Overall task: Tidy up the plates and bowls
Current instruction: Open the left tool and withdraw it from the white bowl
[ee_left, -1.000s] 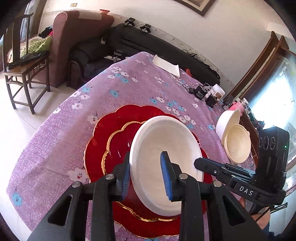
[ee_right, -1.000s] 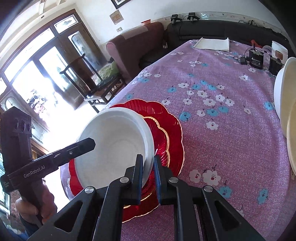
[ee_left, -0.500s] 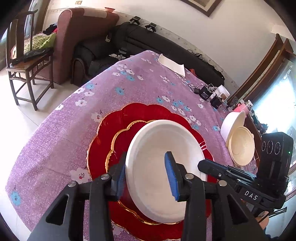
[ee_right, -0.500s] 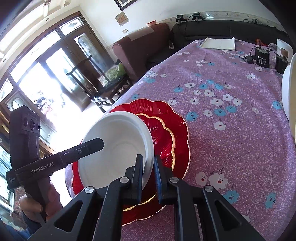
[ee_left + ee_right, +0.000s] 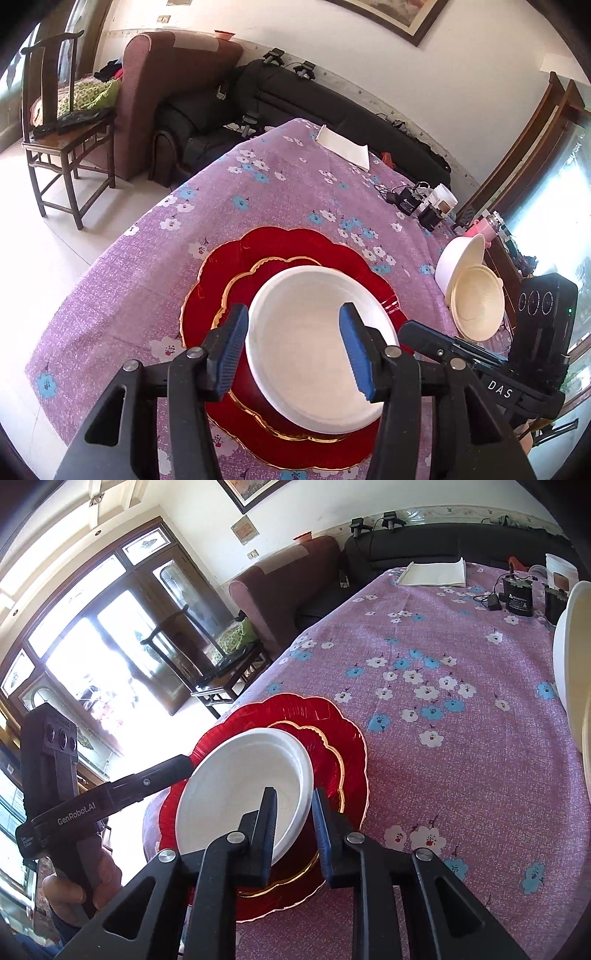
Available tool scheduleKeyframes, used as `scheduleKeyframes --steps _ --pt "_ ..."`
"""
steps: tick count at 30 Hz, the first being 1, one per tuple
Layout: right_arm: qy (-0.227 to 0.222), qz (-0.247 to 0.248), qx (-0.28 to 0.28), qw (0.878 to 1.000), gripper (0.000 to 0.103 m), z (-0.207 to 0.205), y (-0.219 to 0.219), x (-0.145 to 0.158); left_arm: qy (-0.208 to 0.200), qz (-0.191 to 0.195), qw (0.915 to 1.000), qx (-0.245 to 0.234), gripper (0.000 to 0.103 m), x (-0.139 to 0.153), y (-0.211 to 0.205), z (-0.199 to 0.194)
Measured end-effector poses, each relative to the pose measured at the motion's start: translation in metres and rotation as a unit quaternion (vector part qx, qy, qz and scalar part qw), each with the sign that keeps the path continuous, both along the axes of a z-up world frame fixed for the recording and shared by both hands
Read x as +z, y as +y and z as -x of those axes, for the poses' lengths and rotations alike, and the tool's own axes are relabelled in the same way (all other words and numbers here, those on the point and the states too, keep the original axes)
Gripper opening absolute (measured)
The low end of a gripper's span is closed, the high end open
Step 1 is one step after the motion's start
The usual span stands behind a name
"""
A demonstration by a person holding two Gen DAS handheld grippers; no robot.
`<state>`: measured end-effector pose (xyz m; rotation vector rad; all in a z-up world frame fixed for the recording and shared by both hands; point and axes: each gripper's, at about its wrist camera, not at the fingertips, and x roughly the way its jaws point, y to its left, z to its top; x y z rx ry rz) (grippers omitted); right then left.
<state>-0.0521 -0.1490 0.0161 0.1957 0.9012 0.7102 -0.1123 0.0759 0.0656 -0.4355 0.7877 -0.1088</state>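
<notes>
While your left gripper [image 5: 291,347] hangs over the white bowl [image 5: 314,343], its blue-padded fingers [image 5: 231,349] stand wide apart, one on each side of the near rim. Your right gripper [image 5: 293,830] straddles the bowl's right rim with a narrow gap showing, so nothing is pinched. That bowl sits on two stacked red plates [image 5: 343,746] on the flowered purple tablecloth [image 5: 461,738]. Two more bowls [image 5: 469,288] lie tilted together well off to the far right.

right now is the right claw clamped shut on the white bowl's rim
No, the right claw stands open, its two fingers spread either side of the white bowl rim with a gap showing, and the bowl sits on the red plates.
</notes>
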Motion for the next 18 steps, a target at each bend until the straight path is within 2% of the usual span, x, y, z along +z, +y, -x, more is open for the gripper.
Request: scheduleKeyframes --steps 8,13,18 --pt "-0.023 -0.02 -0.04 0.999 0.023 0.01 -0.034 0.028 -0.029 -0.018 0.9983 -0.047 0.051 0.025 -0.039 0.009" --pt "-0.029 -0.029 -0.078 0.996 0.027 0.014 -0.075 0.036 -0.027 -0.029 0.9946 -0.096 0.052 0.027 -0.085 0.006" --pt "-0.023 -0.044 -0.128 0.991 0.028 0.014 -0.122 0.036 -0.019 -0.043 0.987 -0.154 0.054 0.025 -0.143 -0.001"
